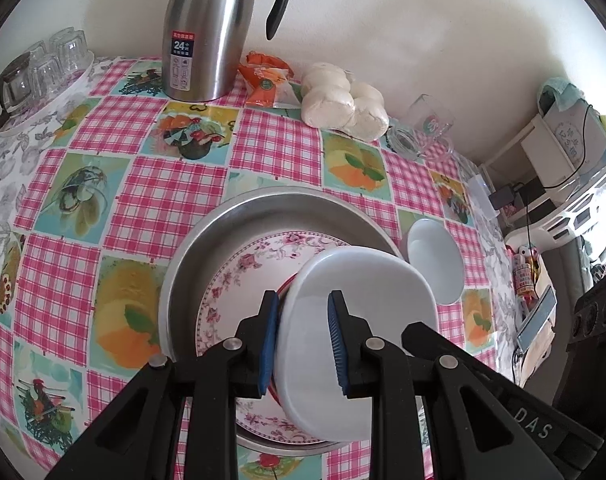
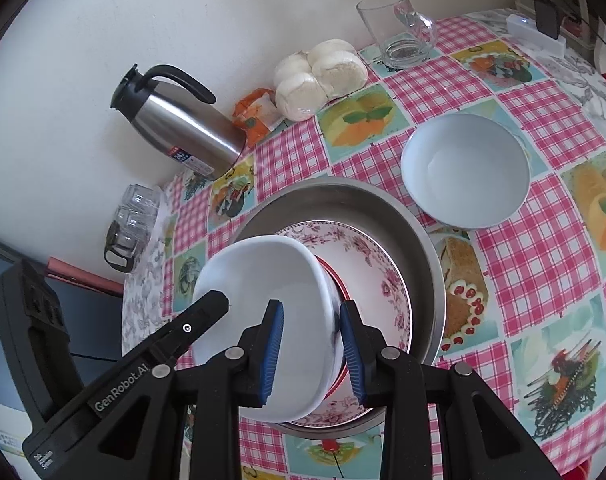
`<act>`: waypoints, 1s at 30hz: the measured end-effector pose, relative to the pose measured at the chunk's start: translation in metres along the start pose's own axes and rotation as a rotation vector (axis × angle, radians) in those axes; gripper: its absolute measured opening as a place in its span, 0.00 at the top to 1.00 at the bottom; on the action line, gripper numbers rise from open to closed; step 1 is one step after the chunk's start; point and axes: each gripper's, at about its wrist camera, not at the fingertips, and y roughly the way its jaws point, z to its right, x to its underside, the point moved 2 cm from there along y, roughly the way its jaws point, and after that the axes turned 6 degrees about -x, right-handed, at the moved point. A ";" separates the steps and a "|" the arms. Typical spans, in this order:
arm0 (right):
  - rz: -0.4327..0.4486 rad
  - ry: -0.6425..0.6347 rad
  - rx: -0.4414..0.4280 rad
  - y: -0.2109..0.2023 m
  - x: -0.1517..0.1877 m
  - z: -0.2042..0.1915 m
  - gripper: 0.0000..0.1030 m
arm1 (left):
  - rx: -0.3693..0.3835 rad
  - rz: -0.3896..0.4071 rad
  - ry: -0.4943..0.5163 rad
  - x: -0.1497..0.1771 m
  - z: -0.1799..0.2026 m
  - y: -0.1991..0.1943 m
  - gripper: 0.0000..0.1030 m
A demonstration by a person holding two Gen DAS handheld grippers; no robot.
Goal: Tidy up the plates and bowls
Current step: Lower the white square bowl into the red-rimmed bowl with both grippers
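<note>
A white rounded-square bowl point(image 1: 367, 300) point(image 2: 263, 280) is held tilted over a floral plate point(image 1: 255, 268) point(image 2: 367, 256), which lies in a round metal basin point(image 1: 223, 232) point(image 2: 343, 200). A red-rimmed dish point(image 2: 337, 280) shows just under the bowl. My left gripper point(image 1: 303, 344) is shut on the bowl's left wall, one blue pad outside and one inside. My right gripper point(image 2: 311, 354) is shut on the opposite wall in the same way. Another white round bowl point(image 1: 435, 264) point(image 2: 465, 172) stands on the checked tablecloth to the right of the basin.
Along the wall stand a steel thermos jug point(image 1: 207, 36) point(image 2: 183, 128), an orange packet point(image 1: 265, 80), a bag of white buns point(image 1: 343, 100) point(image 2: 319, 76) and a glass mug point(image 2: 399, 36). Upturned glasses sit on a tray point(image 1: 43, 68) at the far left. The table's edge runs down the right side.
</note>
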 end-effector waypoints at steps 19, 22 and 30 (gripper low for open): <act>-0.064 0.041 0.043 0.007 0.000 0.016 0.68 | -0.051 -0.020 -0.056 0.000 -0.019 0.005 0.65; -0.092 0.059 0.031 0.013 0.003 0.018 0.68 | -0.042 -0.033 -0.050 0.002 -0.017 0.008 0.65; -0.098 0.065 0.034 0.018 0.007 0.012 0.68 | 0.013 -0.072 -0.059 0.004 -0.011 0.017 0.63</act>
